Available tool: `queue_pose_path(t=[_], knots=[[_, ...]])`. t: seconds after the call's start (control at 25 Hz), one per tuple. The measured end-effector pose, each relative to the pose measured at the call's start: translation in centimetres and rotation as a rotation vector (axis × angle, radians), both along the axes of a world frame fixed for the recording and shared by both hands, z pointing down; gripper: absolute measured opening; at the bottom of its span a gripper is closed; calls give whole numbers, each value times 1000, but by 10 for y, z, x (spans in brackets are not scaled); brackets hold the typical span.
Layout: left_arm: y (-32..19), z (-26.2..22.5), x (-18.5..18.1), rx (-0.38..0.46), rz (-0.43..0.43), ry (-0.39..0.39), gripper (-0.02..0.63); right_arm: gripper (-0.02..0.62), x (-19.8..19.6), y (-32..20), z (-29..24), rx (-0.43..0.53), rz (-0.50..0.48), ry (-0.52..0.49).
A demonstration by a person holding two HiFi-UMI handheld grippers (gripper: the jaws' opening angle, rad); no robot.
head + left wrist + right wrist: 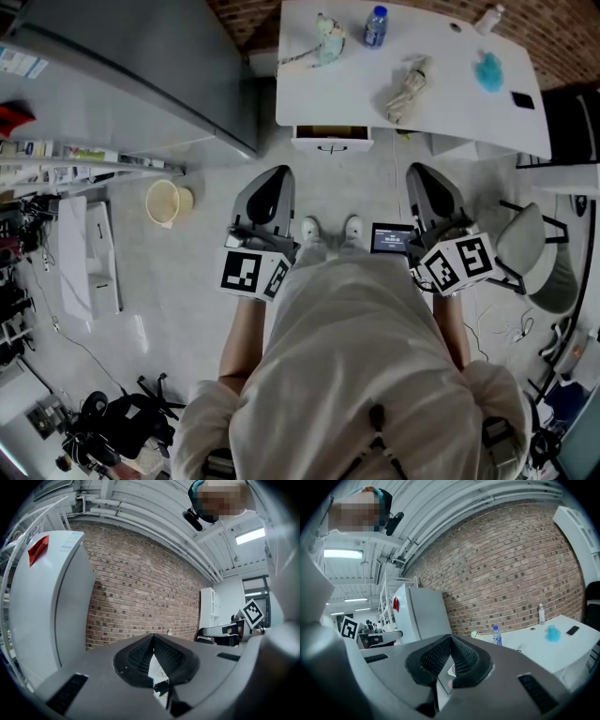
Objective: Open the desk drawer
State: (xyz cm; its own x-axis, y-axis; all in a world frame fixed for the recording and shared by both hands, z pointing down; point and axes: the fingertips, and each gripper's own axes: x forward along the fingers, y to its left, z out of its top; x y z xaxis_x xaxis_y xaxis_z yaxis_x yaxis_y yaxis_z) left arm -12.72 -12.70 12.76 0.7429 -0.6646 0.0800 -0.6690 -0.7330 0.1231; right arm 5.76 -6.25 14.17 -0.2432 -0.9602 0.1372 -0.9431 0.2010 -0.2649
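Tall grey fridge (141, 66) far left, round beige bucket (164, 201) on the floor beside it. Left gripper (273, 183) is held level out from the waist, forearm tucked along the torso, jaws clenched on nothing. White desk drawer (331, 142) sits ahead between both grippers, well apart from them, under the white desk (450, 89); a brown strip of its inside shows. Right gripper (427, 183) has the same pose: about level, jaws pressed together, empty.
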Motion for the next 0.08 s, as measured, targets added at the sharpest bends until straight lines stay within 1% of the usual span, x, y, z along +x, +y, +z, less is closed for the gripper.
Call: queue_pose_path(t=[0.08], knots=[[-2,0,2,3,-1,-2,8,26,2,-1,1,-1,3,-1]])
